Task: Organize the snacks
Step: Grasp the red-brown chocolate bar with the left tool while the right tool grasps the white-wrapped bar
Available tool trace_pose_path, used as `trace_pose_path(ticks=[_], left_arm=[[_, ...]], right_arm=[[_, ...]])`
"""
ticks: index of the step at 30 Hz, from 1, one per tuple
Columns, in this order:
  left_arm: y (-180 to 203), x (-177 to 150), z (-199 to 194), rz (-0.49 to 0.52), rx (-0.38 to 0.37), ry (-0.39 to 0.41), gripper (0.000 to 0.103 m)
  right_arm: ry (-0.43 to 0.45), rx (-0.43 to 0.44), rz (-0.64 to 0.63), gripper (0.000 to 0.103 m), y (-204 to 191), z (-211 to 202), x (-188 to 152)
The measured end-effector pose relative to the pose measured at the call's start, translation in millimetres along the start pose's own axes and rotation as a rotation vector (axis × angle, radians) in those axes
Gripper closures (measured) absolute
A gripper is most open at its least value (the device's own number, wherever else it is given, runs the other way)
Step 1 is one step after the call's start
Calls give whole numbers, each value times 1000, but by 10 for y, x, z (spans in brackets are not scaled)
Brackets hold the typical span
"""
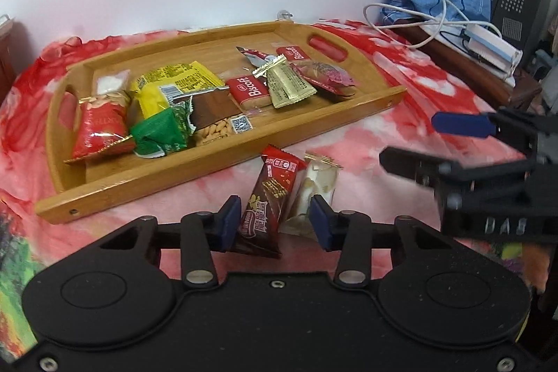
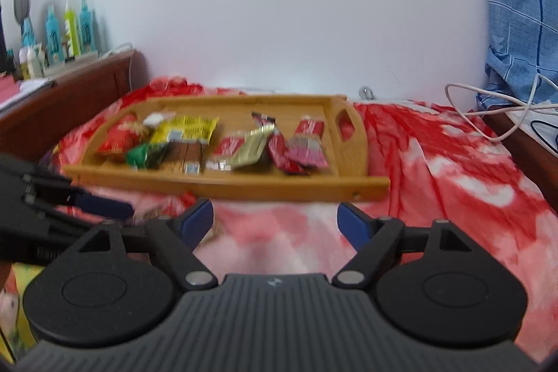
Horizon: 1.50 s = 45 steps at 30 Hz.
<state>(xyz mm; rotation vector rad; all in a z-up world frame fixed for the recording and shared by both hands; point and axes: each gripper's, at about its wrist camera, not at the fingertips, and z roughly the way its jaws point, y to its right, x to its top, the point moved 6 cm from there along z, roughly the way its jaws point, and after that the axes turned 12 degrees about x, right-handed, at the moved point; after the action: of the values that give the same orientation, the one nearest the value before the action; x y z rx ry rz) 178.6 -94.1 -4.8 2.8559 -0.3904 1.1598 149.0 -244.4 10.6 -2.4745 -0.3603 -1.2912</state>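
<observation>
The parted left gripper (image 1: 275, 224) straddled 2 packets, brown wafer (image 1: 266, 201) and white candy (image 1: 315, 194), risking a double grab; the right gripper (image 2: 275, 220) gaped empty.

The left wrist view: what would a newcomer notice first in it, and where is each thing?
First the wooden tray on the red flowered blanket, with many snack packets lying in it, among them a red peanut bag at its left end. Next, nearer the camera, two packets outside the tray: a brown wafer bar and a white candy, both between the open fingers of the left gripper. The right gripper comes in from the right, open.
</observation>
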Motion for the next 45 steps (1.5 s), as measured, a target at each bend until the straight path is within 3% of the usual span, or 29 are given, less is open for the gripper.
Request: trace_pose_path(ticks=[2, 13, 22, 28, 37, 41, 43, 45], left_arm=[[-20, 18, 6, -20, 3, -1, 80], [-182, 2, -70, -49, 48, -15, 80], [-312, -65, -93, -37, 79, -26, 79], [-296, -72, -16, -30, 78, -38, 76], [-219, -55, 59, -15, 96, -25, 67], [-172, -47, 81, 0, 113, -17, 67], [-155, -46, 81, 4, 118, -15, 68], [-143, -43, 77, 3, 114, -14, 79]], right_arm=[[-3, 4, -24, 15, -34, 7, -2], [-114, 69, -148, 14, -290, 229, -138], [-134, 115, -233, 14, -461, 469, -135], [-145, 165, -210, 14, -483, 549, -145], [-137, 160, -147, 37, -520, 382, -214], [-117, 138, -132, 63, -511, 319, -217], [-102, 127, -116, 72, -488, 308, -200], [-89, 121, -93, 76, -458, 298, -182]])
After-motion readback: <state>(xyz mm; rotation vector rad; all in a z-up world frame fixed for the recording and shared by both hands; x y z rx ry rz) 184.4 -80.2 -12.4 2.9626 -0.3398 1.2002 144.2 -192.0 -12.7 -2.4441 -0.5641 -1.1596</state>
